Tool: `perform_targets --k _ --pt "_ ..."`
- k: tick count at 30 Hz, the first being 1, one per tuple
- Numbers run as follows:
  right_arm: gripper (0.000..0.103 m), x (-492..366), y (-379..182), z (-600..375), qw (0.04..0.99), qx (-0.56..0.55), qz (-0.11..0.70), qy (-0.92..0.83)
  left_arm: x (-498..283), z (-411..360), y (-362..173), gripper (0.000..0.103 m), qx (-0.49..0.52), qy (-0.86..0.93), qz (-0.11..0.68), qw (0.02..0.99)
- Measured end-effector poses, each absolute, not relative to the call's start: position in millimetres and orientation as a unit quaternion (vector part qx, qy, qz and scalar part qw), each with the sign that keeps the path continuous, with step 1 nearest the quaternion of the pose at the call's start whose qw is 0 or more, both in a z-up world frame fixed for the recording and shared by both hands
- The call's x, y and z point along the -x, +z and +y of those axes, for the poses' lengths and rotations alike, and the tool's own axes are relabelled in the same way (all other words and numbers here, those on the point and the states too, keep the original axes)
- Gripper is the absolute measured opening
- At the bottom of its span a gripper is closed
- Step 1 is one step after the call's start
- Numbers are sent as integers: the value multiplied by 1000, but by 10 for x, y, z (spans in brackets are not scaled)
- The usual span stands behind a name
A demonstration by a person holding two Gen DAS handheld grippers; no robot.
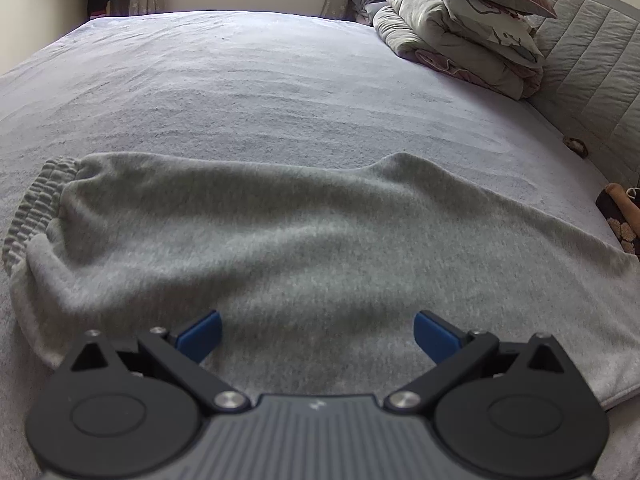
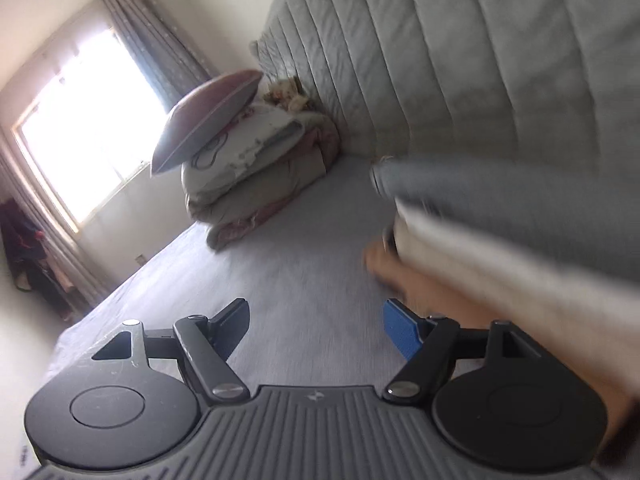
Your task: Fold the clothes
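Note:
Grey sweatpants (image 1: pixel 256 248) lie flat across the bed, with the elastic waistband (image 1: pixel 36 204) at the left and the legs running off to the right. My left gripper (image 1: pixel 318 336) is open just above the near edge of the pants, holding nothing. My right gripper (image 2: pixel 316 328) is open and empty, tilted, above bare bed sheet (image 2: pixel 304 248). The pants do not show in the right wrist view. A blurred sleeved arm (image 2: pixel 500 232) crosses the right of that view.
The bed sheet (image 1: pixel 256 80) is light grey. A stack of folded quilts with a pillow on top (image 1: pixel 464 28) stands at the far right, by the padded headboard (image 1: pixel 592 80); it also shows in the right wrist view (image 2: pixel 240 160). A window (image 2: pixel 88 120) and curtains are behind.

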State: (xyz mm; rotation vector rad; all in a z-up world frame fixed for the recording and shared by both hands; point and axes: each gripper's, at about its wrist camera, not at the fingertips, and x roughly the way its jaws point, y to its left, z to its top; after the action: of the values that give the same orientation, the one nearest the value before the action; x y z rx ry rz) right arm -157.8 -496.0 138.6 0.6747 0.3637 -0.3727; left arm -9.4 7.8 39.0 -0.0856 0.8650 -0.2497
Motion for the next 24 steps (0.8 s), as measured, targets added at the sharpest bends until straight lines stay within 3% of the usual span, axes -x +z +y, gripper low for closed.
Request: perform_targets --k 7,14,18,24 --pt "77 2174 798 -4726 874 -343 282 -195 172 113 486 103 51 -116 404 906" --pt "77 3059 312 -4837 819 -469 250 -215 202 13 470 103 41 -117 401 908" --pt "77 3072 112 -4866 801 -526 234 -166 208 -53 468 103 38 -118 396 910" --pt "69 2795 13 -4830 806 -506 248 -180 259 -85 461 103 33 -121 394 911"
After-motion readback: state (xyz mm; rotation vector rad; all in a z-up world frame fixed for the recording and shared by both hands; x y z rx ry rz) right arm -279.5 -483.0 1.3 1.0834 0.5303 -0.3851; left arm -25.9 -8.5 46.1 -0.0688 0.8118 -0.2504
